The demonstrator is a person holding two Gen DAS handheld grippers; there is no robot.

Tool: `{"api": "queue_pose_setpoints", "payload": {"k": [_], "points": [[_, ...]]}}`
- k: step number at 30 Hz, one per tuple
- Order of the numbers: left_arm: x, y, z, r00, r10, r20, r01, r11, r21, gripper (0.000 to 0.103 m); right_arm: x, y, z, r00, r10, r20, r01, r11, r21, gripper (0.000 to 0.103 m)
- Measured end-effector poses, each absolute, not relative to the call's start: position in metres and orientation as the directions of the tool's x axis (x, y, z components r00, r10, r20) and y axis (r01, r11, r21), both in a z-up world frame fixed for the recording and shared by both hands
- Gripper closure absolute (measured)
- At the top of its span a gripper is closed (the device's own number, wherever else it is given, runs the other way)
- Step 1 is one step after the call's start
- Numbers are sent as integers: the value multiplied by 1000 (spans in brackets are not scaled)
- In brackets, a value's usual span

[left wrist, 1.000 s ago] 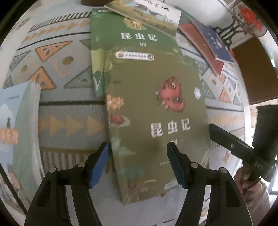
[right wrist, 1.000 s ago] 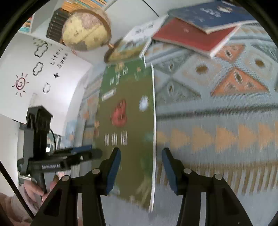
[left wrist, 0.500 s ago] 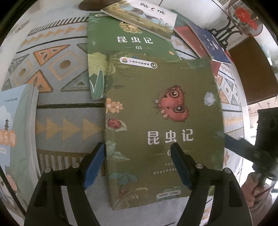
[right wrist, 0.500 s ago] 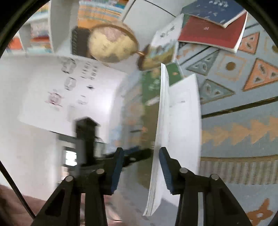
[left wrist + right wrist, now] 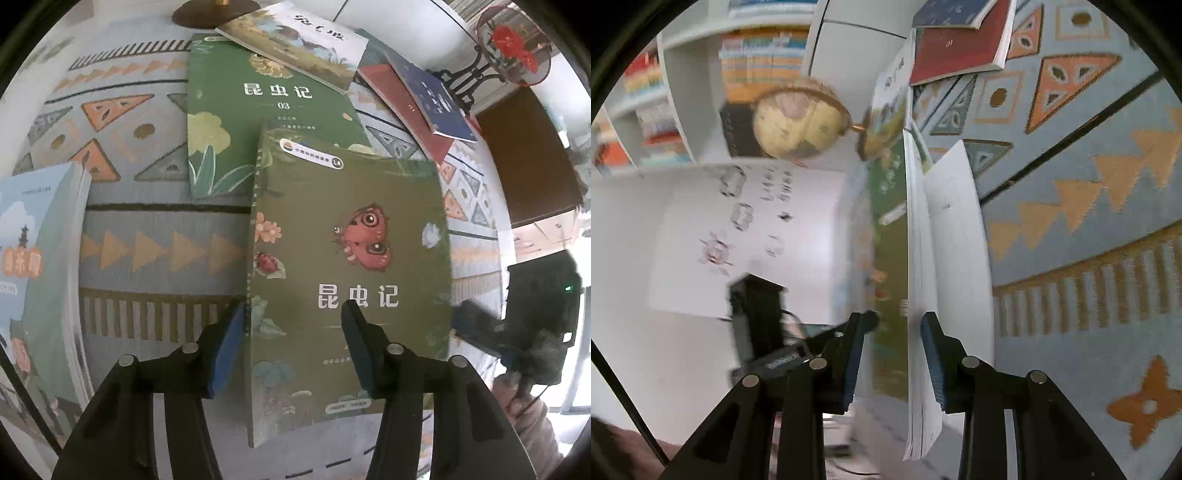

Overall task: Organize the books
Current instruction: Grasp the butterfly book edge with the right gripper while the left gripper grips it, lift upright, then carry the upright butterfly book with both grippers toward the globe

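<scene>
The left gripper (image 5: 291, 347) is closing around the spine edge of the olive butterfly book (image 5: 351, 266), its blue pads straddling that edge; whether they are pressing on it yet I cannot tell. The right gripper (image 5: 892, 358) is closing too, its right pad touching the book's white page block (image 5: 919, 295) while the left pad is standing just clear of the cover. The book is tilting up off the patterned rug (image 5: 147, 236), partly overlapping a green book (image 5: 266, 107). Beyond are lying a red book (image 5: 956, 48), a blue book (image 5: 432, 99) and a globe (image 5: 798, 122)
</scene>
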State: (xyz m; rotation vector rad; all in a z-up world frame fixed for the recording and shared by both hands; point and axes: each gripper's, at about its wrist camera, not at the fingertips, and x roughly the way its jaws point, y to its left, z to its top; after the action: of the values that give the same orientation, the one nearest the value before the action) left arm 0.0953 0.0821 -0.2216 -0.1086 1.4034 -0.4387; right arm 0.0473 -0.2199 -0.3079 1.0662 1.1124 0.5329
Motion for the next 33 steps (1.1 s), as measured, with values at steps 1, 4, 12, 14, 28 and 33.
{"api": "queue_pose_setpoints", "payload": {"k": [1, 4, 12, 14, 28, 33], "points": [[94, 85, -220, 91, -400, -912, 217, 902, -374, 54, 46, -217, -313, 372, 798, -474, 164, 446, 880, 70], [92, 85, -209, 93, -470, -878, 212, 871, -444, 55, 42, -217, -315, 374, 768, -520, 168, 496, 852, 82], [86, 66, -210, 18, -562, -827, 227, 808, -544, 58, 47, -225, -318, 372, 718, -589, 230, 543, 807, 95], [84, 55, -210, 44, -453, -890, 276, 862, -425, 74, 44, -224, -313, 365, 702, -612, 242, 563, 790, 95], [71, 52, -164, 159, -329, -931, 425, 874, -236, 81, 40, -208, -235, 431, 676, -598, 77, 632, 771, 97], [77, 82, -131, 209, -372, -904, 379, 883, -276, 81, 50, -183, -209, 414, 719, -558, 17, 606, 795, 96]]}}
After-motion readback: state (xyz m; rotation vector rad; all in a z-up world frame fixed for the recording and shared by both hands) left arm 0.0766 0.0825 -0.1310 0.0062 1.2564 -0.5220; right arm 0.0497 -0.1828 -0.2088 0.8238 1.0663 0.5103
